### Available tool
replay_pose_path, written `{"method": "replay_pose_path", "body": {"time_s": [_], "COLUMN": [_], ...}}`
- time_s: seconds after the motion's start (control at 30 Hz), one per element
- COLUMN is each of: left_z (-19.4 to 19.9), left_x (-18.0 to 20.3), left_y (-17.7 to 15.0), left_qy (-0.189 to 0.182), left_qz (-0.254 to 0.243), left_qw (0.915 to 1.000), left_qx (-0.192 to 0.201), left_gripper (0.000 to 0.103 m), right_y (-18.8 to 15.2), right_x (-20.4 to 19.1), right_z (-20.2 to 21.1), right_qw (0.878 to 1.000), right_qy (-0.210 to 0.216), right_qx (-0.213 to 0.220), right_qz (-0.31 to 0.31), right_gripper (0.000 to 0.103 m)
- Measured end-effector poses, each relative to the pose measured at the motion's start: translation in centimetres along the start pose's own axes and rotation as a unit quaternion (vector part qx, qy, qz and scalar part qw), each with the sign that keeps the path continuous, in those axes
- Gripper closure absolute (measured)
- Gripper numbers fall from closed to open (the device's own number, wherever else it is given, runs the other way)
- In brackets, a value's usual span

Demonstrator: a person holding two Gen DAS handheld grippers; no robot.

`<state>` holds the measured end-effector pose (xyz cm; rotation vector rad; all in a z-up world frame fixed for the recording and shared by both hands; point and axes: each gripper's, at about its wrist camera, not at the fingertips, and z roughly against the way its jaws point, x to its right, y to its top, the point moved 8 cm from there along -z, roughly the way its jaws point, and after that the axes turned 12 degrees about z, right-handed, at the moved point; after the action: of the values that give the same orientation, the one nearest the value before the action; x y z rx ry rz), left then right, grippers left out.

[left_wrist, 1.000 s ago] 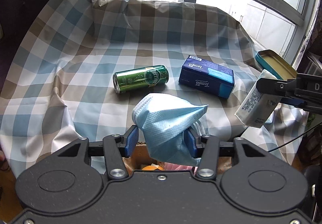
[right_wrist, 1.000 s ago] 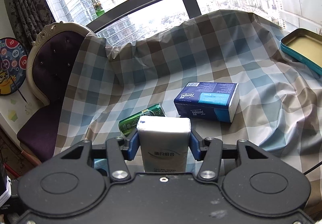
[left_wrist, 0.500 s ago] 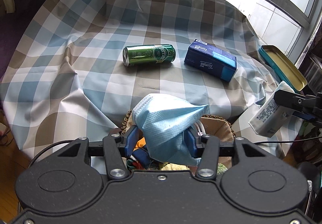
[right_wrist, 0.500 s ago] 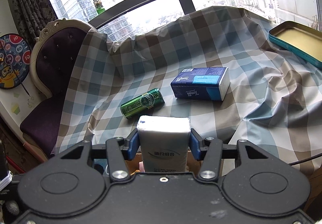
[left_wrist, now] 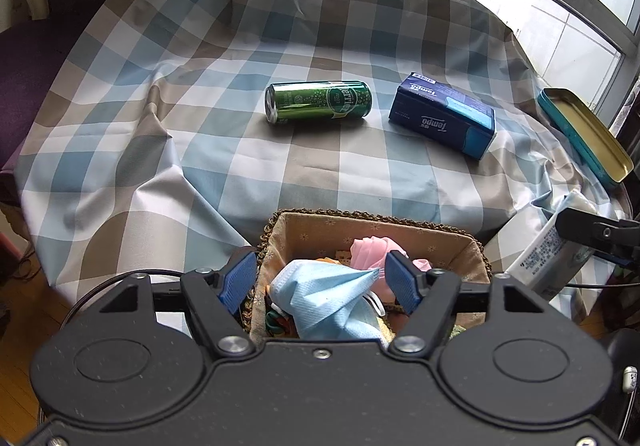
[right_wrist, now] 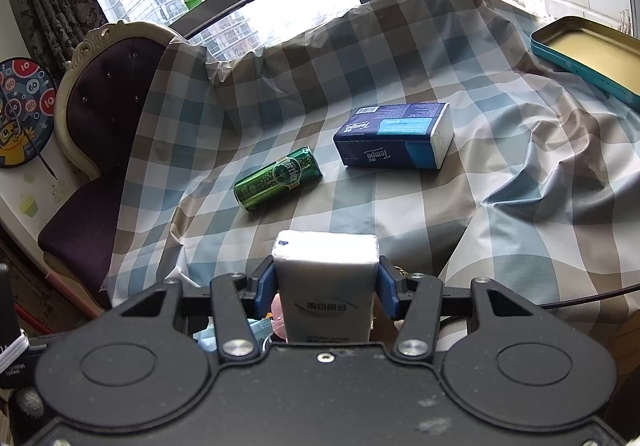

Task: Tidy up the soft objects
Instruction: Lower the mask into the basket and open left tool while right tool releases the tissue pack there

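Letting go over the basket [left_wrist: 442, 236], the left gripper [left_wrist: 318, 280] is spreading its jaws; the blue face mask [left_wrist: 328, 300] sags between them, seemingly free of both pads and settling onto the pink cloth [left_wrist: 374, 248] just ahead. It is featherlight and limp, so any fold serves as a hold. The right gripper [right_wrist: 326, 292] pinches a white tissue pack [right_wrist: 326, 278] across its 2 narrow sides: light, squashy, slick in its wrapper. Beyond lie the Tempo tissue pack [right_wrist: 394, 141], best taken the same way, and a rigid can [right_wrist: 278, 177] on the checked counter [left_wrist: 320, 173]

Glossy metal can [left_wrist: 318, 101], matt pleated fabric mask [left_wrist: 324, 296], woven fabric-lined basket [left_wrist: 476, 246], smooth checked cloth [left_wrist: 120, 149].
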<state>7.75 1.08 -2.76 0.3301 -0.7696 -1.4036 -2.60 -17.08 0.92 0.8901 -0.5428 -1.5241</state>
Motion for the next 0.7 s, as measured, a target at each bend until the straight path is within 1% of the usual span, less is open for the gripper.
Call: {"method": "replay_pose_path", "body": {"time_s": [0.03, 0.1, 0.4, 0.47, 0.5, 0.53, 0.7], "left_z": [0.0, 0.1, 0.0, 0.1, 0.1, 0.1, 0.0], "left_x": [0.0, -0.1, 0.2, 0.2, 0.1, 0.1, -0.2], "left_y": [0.0, -0.1, -0.8, -0.9, -0.9, -0.9, -1.1], "left_qy": [0.004, 0.01, 0.01, 0.01, 0.011, 0.011, 0.014], "left_qz": [0.0, -0.003, -0.008, -0.006, -0.005, -0.005, -0.003], "left_qw": [1.0, 0.9999, 0.9999, 0.9999, 0.9999, 0.9999, 0.9999], "left_qx": [0.004, 0.008, 0.003, 0.003, 0.003, 0.003, 0.002], "left_gripper": [0.029, 0.028, 0.027, 0.027, 0.027, 0.027, 0.024], "right_y": [-0.2, -0.5, -1.7, -1.7, -1.6, -1.6, -1.7], "right_x": [0.0, -0.1, -1.2, -1.3, -1.3, -1.3, -1.4], "right_z": [-0.1, -0.4, -2.0, -2.4, -2.5, -2.6, -2.5], "right_qw": [1.0, 1.0, 0.998, 0.998, 0.998, 0.998, 0.998], "right_qy": [0.0, -0.001, -0.002, -0.004, -0.005, -0.006, -0.016], "right_qx": [-0.004, -0.011, -0.046, -0.047, -0.046, -0.043, -0.042], "right_qz": [0.002, 0.007, 0.046, 0.046, 0.044, 0.043, 0.05], "right_gripper": [0.052, 0.052, 0.052, 0.049, 0.041, 0.04, 0.039]}}
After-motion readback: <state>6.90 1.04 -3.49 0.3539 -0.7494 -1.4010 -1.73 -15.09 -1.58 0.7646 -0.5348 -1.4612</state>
